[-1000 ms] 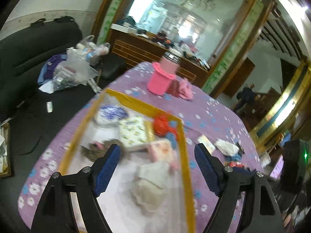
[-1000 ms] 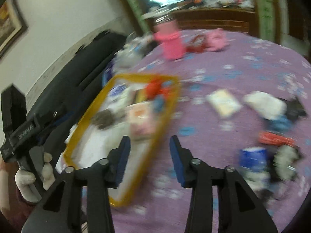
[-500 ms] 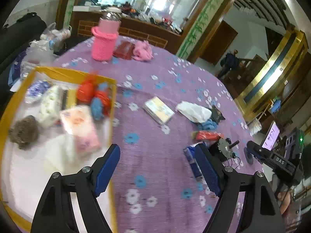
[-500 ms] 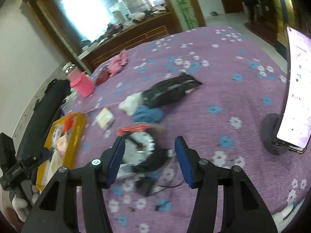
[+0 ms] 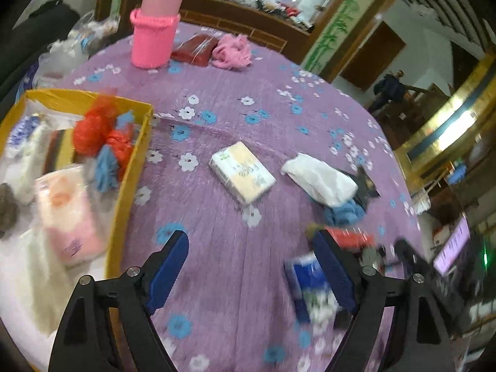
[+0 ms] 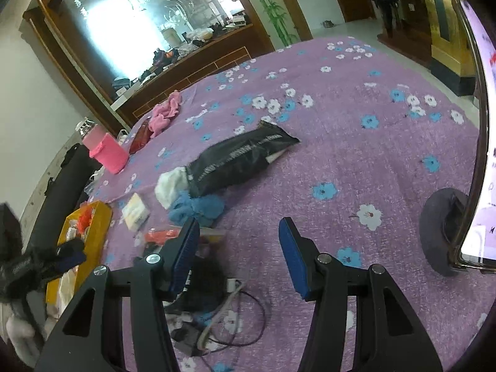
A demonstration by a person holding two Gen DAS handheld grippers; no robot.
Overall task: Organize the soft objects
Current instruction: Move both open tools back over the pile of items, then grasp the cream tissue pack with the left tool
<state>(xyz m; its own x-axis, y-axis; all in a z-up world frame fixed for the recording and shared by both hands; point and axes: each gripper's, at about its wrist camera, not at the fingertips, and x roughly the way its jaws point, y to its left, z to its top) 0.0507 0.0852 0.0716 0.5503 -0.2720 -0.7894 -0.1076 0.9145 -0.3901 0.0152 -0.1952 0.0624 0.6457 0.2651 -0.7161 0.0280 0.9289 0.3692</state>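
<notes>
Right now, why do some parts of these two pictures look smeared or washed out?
Left wrist view: motion blur smears the yellow tray and blue packet; the tissue pack stays sharp. Right wrist view: mirror glare, phone screen overexposed, edges bent by fisheye.

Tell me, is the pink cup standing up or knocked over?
Standing up: the pink cup sits base-down on the purple tablecloth.

I see a yellow tray (image 5: 130, 167) at the left edge of the purple cloth, holding red mesh bundles (image 5: 93, 130), a blue cloth scrap (image 5: 107, 167) and a pink tissue pack (image 5: 69, 214). Loose items lie apart on the cloth — a flat cream tissue pack (image 5: 242, 172), a white cloth (image 5: 319, 179) touching a blue fluffy cloth (image 5: 344, 212), and a black plastic bag (image 6: 238, 158) lying flat.
</notes>
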